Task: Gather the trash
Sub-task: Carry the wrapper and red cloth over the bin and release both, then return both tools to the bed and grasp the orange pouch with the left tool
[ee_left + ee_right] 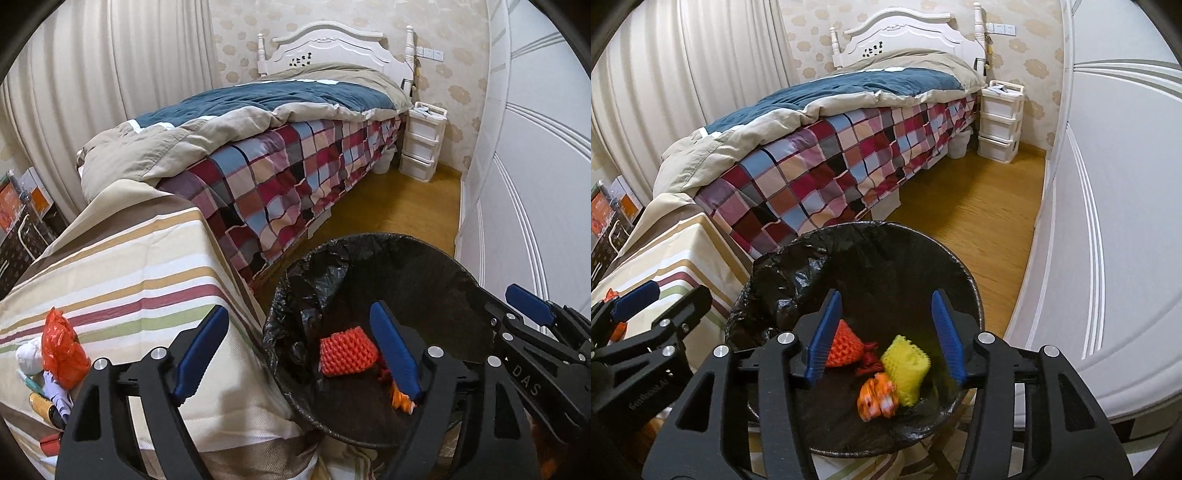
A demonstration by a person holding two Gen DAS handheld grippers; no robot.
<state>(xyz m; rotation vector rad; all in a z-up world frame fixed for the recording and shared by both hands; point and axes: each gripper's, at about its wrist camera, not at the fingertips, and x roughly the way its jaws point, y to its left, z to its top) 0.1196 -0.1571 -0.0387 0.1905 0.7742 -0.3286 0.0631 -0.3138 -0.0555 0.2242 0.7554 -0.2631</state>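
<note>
A bin with a black liner [369, 240] [886, 225] stands beside the striped-cloth table [129, 277]. Inside it lie a red foam net [347, 356] [846, 350], a yellow foam net [907, 369] and a blurred orange wrapper [877, 400] [402, 400]. My right gripper [886, 328] hangs open over the bin with nothing between its pads. My left gripper [299, 350] is open and empty, straddling the table edge and the bin rim. On the table's left lie an orange plastic bag [62, 350], a white crumpled ball [29, 356] and other small scraps [48, 406].
A bed with a checked cover [295, 166] [831, 155] runs along the far side. White wardrobe doors [1108, 221] close the right. A white drawer unit [421, 144] and a small white bin [958, 144] stand by the headboard. Wooden floor [979, 206] lies between.
</note>
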